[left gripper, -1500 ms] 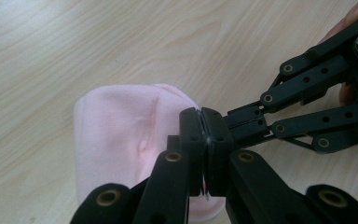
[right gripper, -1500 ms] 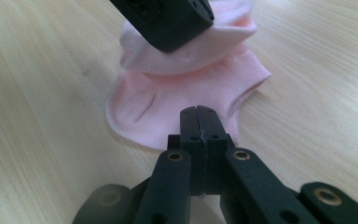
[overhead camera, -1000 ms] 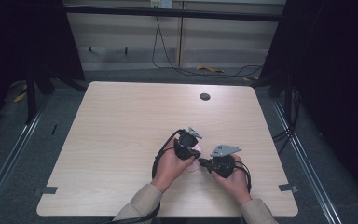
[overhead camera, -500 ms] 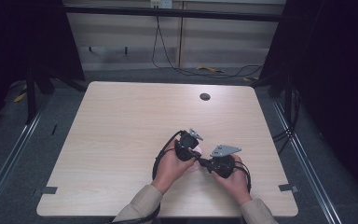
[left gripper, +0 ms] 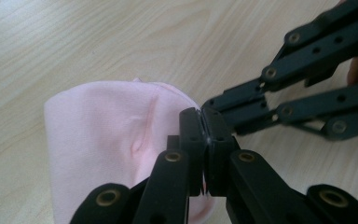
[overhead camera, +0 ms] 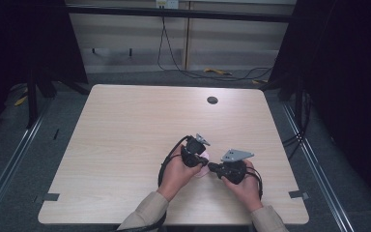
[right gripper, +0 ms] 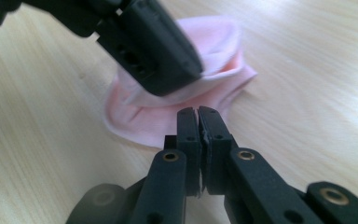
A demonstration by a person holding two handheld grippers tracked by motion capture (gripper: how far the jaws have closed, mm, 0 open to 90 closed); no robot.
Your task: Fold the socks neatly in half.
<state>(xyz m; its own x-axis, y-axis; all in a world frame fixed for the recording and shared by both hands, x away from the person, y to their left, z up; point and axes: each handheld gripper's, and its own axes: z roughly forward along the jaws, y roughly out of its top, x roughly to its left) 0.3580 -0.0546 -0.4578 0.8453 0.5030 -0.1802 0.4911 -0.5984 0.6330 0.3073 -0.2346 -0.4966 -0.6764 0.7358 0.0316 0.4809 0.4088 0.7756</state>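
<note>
Lay near the bench's point(overhead camera: 125, 125) front edge, right of middle: small pale pink folded cloth point(left gripper: 107, 140), flat on the light wood. Pressed together over the cloth's edge, left gripper's point(left gripper: 200, 114) fingers; whether cloth was pinched, could not tell. Closed tight with nothing between, right gripper's point(right gripper: 198, 112) fingers, tips just beside the cloth's near edge.

Both tongs, the left tongs point(overhead camera: 204, 160) and the right tongs point(overhead camera: 211, 167), were black, built of linked bars with brass-coloured rivets. A grey three-cornered plate point(overhead camera: 236, 154) topped each, black cables point(overhead camera: 166, 162) trailed behind, and the person wore tan sleeves point(overhead camera: 145, 215).
</note>
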